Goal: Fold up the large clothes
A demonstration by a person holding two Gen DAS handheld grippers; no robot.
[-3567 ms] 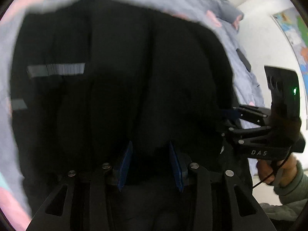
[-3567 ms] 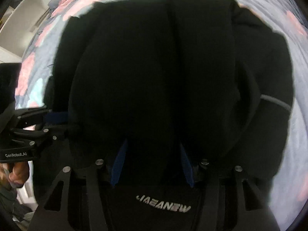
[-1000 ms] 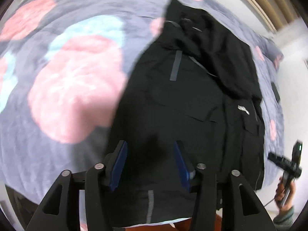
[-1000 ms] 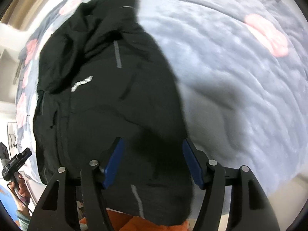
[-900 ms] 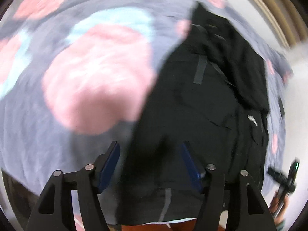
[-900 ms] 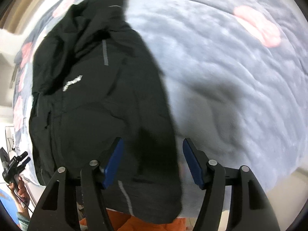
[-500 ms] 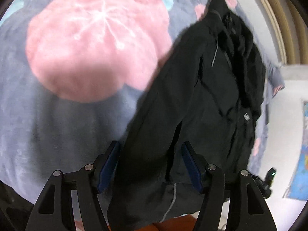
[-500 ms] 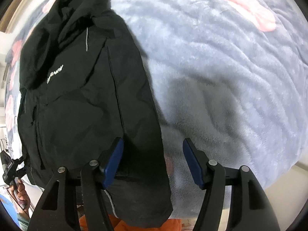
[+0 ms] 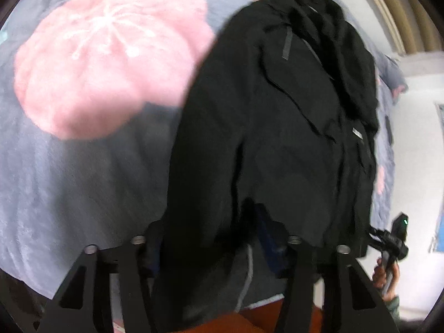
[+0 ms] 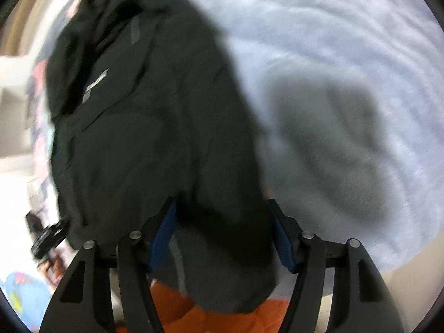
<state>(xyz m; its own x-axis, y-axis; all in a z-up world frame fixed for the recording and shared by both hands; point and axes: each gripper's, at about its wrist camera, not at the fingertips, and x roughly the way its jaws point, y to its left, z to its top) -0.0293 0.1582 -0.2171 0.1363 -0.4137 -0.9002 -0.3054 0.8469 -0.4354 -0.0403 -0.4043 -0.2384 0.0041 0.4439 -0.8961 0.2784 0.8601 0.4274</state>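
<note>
A large black jacket (image 9: 277,127) lies lengthwise on the bed, hood at the far end, hem hanging over the near edge. It also shows in the right wrist view (image 10: 155,116). My left gripper (image 9: 211,244) is open, its blue pads on either side of the jacket's left sleeve near the hem; the fabric covers part of the pads. My right gripper (image 10: 222,238) is open, straddling the jacket's right edge near the hem. Both views are blurred.
The bed has a grey fleece blanket (image 10: 347,83) with big pink flowers (image 9: 105,63). Orange fabric (image 10: 177,305) shows below the bed edge. The right gripper appears at the lower right of the left view (image 9: 394,238); a white wall stands beyond.
Both grippers have dropped closer to the jacket's near end, and the fabric now lies between their open jaws. Earlier they were lifted with the jacket bunched in front.
</note>
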